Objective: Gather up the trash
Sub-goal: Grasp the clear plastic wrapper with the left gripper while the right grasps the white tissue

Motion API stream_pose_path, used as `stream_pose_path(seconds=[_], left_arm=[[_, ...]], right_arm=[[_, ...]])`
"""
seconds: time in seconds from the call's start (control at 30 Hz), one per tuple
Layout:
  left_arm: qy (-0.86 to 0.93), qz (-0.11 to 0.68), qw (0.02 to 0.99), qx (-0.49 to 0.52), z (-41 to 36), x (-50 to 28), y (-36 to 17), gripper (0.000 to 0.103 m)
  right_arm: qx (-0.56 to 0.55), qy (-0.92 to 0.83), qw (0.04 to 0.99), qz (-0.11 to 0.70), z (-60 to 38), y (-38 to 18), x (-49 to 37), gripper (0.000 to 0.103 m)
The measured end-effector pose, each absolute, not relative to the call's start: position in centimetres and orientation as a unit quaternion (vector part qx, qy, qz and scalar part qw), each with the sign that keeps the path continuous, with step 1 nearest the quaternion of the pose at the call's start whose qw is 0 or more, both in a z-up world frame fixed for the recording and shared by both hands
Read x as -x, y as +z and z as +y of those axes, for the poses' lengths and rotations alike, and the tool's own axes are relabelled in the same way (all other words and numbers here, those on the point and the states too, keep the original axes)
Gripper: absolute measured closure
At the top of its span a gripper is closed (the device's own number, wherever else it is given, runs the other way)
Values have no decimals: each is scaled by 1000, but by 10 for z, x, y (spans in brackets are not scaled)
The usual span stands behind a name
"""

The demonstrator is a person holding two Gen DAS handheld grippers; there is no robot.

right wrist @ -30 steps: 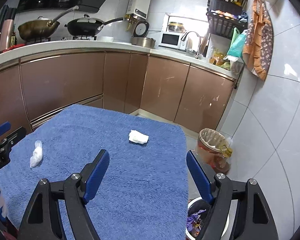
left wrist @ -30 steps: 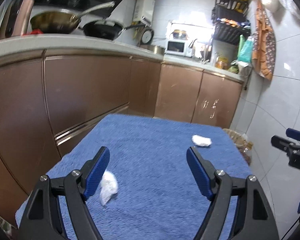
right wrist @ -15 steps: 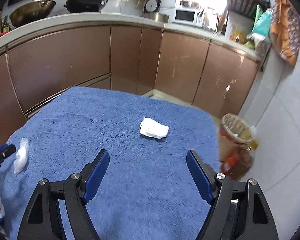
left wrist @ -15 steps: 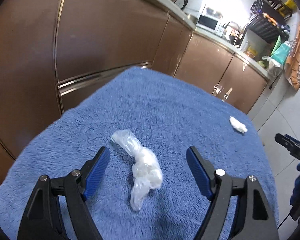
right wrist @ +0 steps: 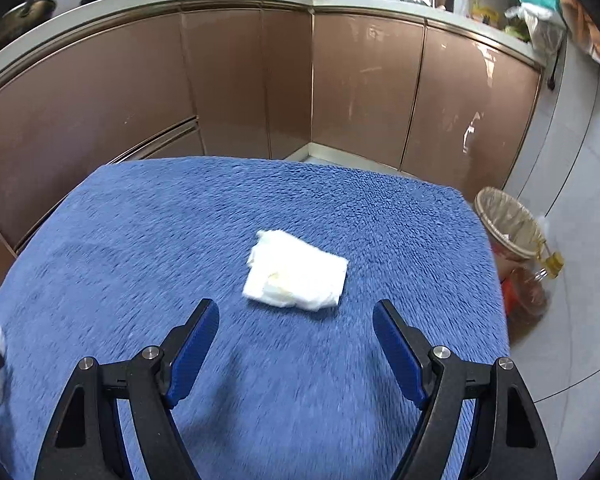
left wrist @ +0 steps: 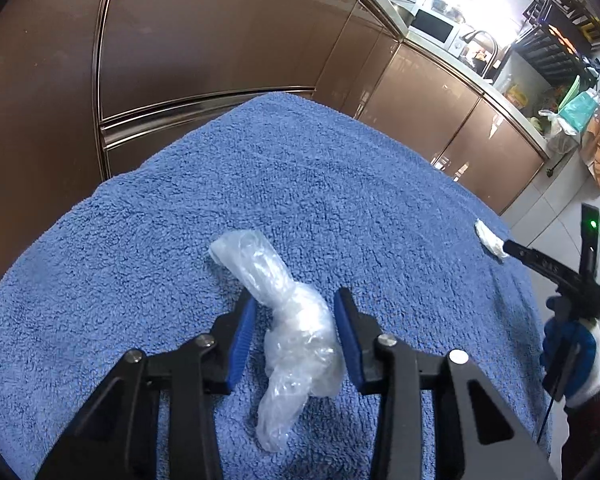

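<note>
Left gripper (left wrist: 296, 312) half-closed around crumpled clear plastic wrap (left wrist: 288, 320) on blue terry towel (left wrist: 340, 184), contact unclear, right gripper (right wrist: 296, 322) wide apart behind crumpled white tissue (right wrist: 296, 276)

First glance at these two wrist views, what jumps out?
The crumpled clear plastic wrap on the blue towel, sitting right between the left gripper's narrowed blue pads. In the right wrist view, a folded white tissue lies mid-towel just ahead of the wide-open right gripper. A lined bin stands on the floor off the towel's far right corner.
</note>
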State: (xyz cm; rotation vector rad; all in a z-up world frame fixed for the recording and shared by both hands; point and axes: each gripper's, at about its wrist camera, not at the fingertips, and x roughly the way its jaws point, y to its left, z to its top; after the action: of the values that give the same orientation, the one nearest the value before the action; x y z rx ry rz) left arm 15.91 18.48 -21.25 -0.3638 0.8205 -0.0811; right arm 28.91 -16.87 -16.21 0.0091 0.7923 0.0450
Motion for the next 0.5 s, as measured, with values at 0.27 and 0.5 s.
stream_pose_path(seconds=[0.27, 0.5], left_arm=[[-39, 398, 900, 175, 184, -162, -212, 66], [-33, 399, 900, 170, 183, -167, -211, 68]], right_arm=[[-20, 16, 921, 390, -176, -170, -321, 32], [-21, 14, 911, 412, -182, -185, -332, 65]])
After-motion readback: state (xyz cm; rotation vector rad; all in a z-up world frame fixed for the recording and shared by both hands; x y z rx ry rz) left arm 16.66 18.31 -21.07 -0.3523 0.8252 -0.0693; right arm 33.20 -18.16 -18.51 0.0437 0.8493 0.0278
